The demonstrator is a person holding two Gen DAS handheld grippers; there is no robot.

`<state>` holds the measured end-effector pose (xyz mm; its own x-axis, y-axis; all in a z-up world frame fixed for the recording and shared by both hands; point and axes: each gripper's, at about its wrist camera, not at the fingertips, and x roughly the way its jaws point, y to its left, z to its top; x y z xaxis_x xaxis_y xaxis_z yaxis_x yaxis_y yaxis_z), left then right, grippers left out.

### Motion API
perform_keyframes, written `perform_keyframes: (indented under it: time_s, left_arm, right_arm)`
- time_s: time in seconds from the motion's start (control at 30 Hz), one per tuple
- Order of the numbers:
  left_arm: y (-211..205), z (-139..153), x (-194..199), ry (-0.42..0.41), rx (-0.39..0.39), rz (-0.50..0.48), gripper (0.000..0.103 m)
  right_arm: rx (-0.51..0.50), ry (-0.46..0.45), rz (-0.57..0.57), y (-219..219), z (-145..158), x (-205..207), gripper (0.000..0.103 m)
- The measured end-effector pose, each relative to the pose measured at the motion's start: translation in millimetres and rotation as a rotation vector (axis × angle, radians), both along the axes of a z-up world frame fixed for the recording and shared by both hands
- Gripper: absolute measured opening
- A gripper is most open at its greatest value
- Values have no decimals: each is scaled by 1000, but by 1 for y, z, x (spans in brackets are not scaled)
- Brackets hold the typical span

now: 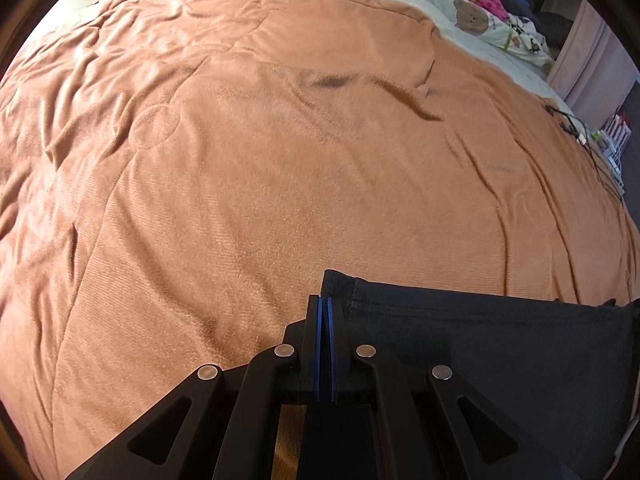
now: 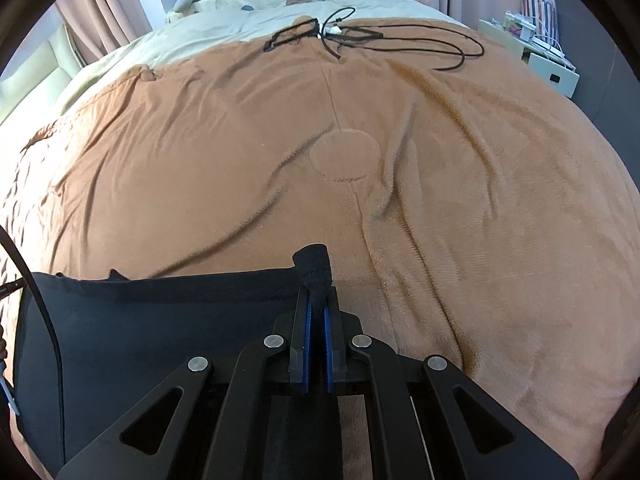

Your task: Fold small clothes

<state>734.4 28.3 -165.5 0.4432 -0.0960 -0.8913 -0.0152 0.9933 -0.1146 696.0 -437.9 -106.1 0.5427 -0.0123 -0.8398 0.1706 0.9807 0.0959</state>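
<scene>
a dark garment (image 1: 480, 344) stretches flat between the tongs over the orange blanket (image 1: 280, 160); left gripper (image 1: 325, 304) and right gripper (image 2: 316, 300) each pinch a top corner. its lower part is hidden behind them.

dark garment (image 1: 500, 344): cut off right | underside hidden | shelf clutter (image 2: 536, 36): unreadable

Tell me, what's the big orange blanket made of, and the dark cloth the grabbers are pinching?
Orange blanket: looks like soft fleece or plush; fuzzy nap, faint ribbing, matte sheen. Dark cloth: probably stretchy knit, maybe cotton; smooth, matte, with a stitched hem.
</scene>
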Motion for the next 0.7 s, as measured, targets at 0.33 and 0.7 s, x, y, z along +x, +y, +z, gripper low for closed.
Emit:
perform_keyframes:
  time_s: [0.33, 0.7]
  left_arm:
    - [-5, -9, 8, 38, 43, -4, 4]
    - [14, 46, -29, -12, -2, 31, 67]
  right_arm:
    - [-6, 56, -17, 0, -21, 18, 2]
    - [53, -17, -33, -2, 35, -27, 62]
